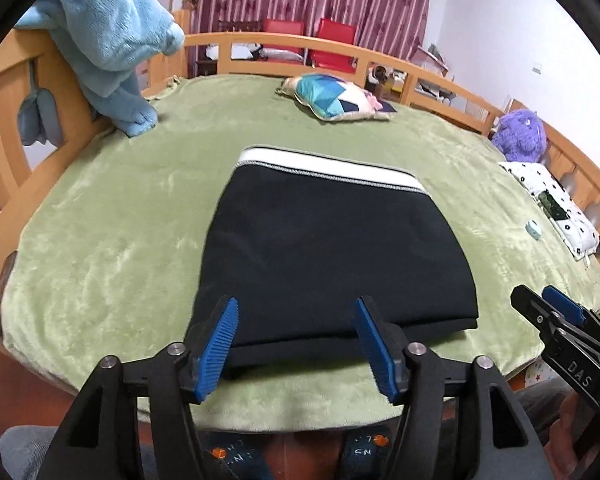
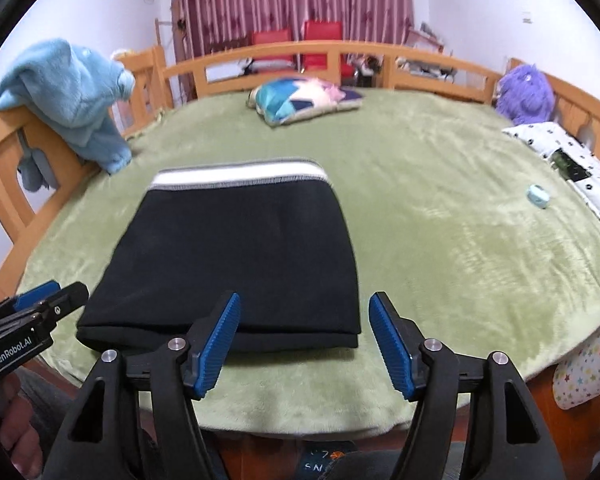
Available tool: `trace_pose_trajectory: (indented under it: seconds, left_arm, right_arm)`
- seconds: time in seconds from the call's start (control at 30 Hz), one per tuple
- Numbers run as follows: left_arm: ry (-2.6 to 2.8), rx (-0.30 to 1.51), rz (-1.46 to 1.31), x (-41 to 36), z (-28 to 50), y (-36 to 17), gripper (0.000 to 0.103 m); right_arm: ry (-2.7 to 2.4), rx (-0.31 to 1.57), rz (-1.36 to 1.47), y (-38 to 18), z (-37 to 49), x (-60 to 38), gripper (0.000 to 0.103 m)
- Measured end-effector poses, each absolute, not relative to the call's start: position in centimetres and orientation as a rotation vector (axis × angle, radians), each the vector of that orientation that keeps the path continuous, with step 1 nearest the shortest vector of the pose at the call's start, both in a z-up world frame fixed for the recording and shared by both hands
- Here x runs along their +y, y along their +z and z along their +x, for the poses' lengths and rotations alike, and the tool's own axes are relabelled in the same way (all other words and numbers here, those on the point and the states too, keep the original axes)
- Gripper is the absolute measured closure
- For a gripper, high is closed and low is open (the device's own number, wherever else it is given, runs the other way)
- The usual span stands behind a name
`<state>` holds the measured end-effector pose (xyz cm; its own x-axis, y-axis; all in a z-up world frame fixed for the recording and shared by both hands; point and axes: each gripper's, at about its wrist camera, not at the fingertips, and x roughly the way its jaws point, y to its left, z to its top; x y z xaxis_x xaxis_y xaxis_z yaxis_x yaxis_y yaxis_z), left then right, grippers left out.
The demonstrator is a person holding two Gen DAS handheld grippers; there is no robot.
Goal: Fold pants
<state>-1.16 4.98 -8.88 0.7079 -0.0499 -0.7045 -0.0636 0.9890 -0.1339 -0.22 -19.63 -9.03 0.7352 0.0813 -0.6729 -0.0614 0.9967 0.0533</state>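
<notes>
The black pants lie folded into a compact rectangle on the green bed cover, white waistband at the far edge, folded edge nearest me. My left gripper is open and empty, held above the pants' near edge. My right gripper is open and empty, over the near right corner of the pants. The right gripper also shows at the right edge of the left wrist view, and the left gripper at the left edge of the right wrist view.
A wooden rail surrounds the bed. A blue fleece hangs over the left rail. A patchwork cushion lies at the far side, a purple plush toy and a spotted pillow at right, a small blue object near them.
</notes>
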Motion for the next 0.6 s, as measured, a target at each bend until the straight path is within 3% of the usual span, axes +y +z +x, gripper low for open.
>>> trace_pose_trajectory:
  seconds: [0.17, 0.4, 0.6]
  left_arm:
    - [0.061, 0.743, -0.085, 4.4, -2.8, -7.5, 0.035]
    - [0.061, 0.743, -0.078, 4.1, -3.7, -6.9, 0.033]
    - [0.048, 0.727, -0.076, 3.7, -4.5, -6.3, 0.033]
  right_arm:
    - [0.074, 0.720, 0.001, -7.6, -1.8, -19.1, 0.031]
    - [0.078, 0.698, 0.035, -6.5, -2.7, -19.5, 0.006]
    - [0.085, 0.711, 0.050, -6.5, -2.8, -19.6, 0.006]
